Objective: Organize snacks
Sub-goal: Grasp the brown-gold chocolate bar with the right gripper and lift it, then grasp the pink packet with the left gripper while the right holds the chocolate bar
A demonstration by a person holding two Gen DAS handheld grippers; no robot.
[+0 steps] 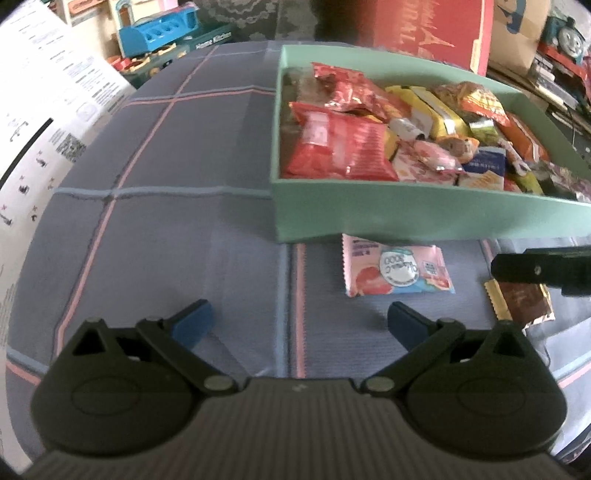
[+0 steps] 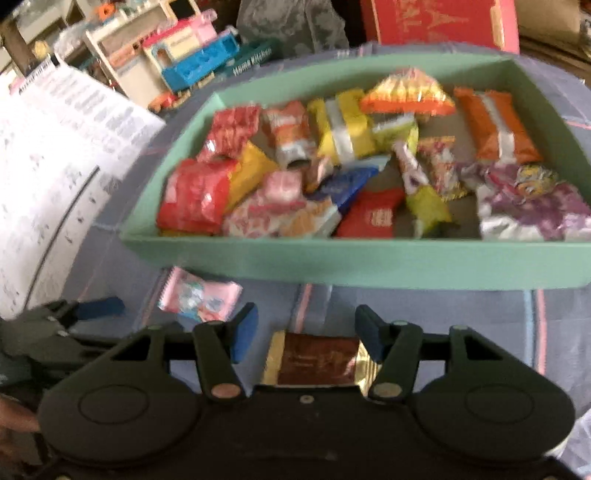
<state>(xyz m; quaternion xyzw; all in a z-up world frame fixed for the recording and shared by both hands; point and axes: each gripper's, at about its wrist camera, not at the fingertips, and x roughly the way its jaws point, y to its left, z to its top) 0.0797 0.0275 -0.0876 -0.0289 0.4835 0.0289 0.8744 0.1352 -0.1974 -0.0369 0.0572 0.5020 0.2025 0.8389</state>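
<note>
A mint-green box (image 1: 406,218) full of several snack packets stands on the blue plaid cloth; it also shows in the right wrist view (image 2: 332,262). A pink snack packet (image 1: 397,271) lies just in front of the box, ahead and right of my open, empty left gripper (image 1: 299,321). The packet also shows in the right wrist view (image 2: 199,299). A brown and gold chocolate packet (image 2: 319,363) lies on the cloth between the fingers of my open right gripper (image 2: 306,338), not clamped. It also shows in the left wrist view (image 1: 524,301), under the right gripper's black body (image 1: 543,271).
A white printed sheet (image 1: 40,122) lies at the left. Toy kitchen sets (image 2: 192,62) and a red box (image 1: 424,26) stand beyond the cloth. A cardboard box and a toy train (image 1: 569,33) are at the far right.
</note>
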